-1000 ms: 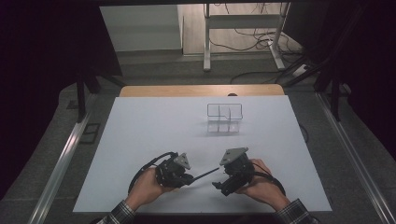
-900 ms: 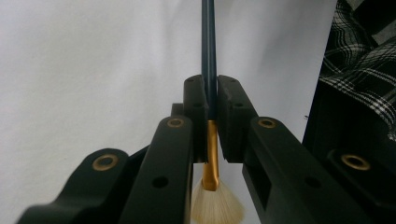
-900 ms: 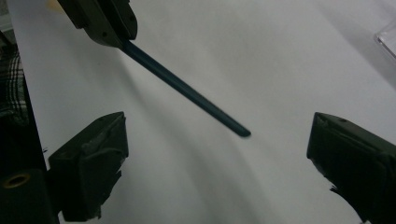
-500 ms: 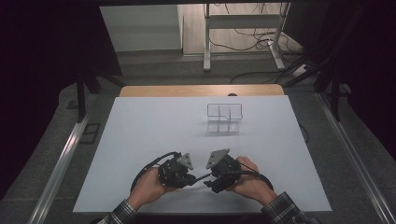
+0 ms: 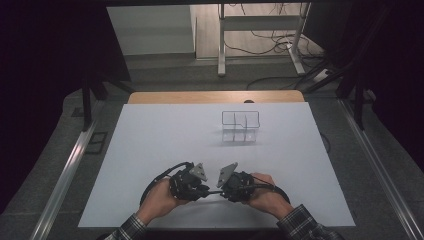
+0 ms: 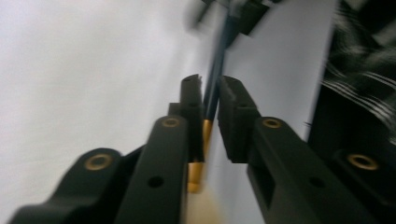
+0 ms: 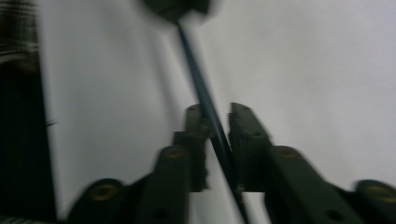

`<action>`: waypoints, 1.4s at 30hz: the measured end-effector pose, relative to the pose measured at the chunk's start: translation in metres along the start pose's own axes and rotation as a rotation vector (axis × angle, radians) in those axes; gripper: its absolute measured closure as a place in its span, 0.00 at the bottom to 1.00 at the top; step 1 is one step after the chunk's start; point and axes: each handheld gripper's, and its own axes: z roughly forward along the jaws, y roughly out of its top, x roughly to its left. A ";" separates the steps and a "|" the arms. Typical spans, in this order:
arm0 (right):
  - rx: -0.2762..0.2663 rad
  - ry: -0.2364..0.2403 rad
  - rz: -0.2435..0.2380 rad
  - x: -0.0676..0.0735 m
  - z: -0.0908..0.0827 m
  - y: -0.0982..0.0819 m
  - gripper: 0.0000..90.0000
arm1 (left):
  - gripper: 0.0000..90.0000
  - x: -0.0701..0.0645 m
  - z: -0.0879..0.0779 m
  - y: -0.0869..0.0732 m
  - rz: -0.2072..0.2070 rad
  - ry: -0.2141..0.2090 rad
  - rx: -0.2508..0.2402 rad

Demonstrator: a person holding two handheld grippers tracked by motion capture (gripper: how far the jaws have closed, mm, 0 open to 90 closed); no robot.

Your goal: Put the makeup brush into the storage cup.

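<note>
A thin dark pen (image 5: 215, 191) with a gold band lies level between my two grippers at the near edge of the white table (image 5: 150, 150). My left gripper (image 5: 206, 190) faces right; its jaws have just been opening. In the left gripper view the pen (image 6: 215, 79) rests along one pad with a slit of light beside the other, inside my left gripper (image 6: 210, 83). My right gripper (image 5: 223, 191) faces left, shut on the pen (image 7: 196, 70), which crosses my right gripper (image 7: 217, 111) at a slant.
A clear divided holder with a dark wire rim (image 5: 240, 127) stands at the table's middle right, well beyond both hands. Metal rails run along the left and right table edges. A wooden strip borders the far edge.
My right gripper has slid left toward the left one and closed on the pen's free end. The left hand has stayed in place.
</note>
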 end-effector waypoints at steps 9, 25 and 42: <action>0.000 -0.006 0.065 -0.004 -0.002 -0.003 0.95 | 0.23 0.008 -0.014 -0.006 -0.067 0.082 -0.094; -0.086 -0.110 0.191 -0.010 -0.018 -0.015 0.94 | 0.03 0.027 -0.024 -0.038 -0.208 0.151 -0.191; -0.214 -0.204 0.287 -0.007 -0.027 -0.018 0.94 | 0.02 0.033 -0.020 -0.036 -0.337 0.031 -0.252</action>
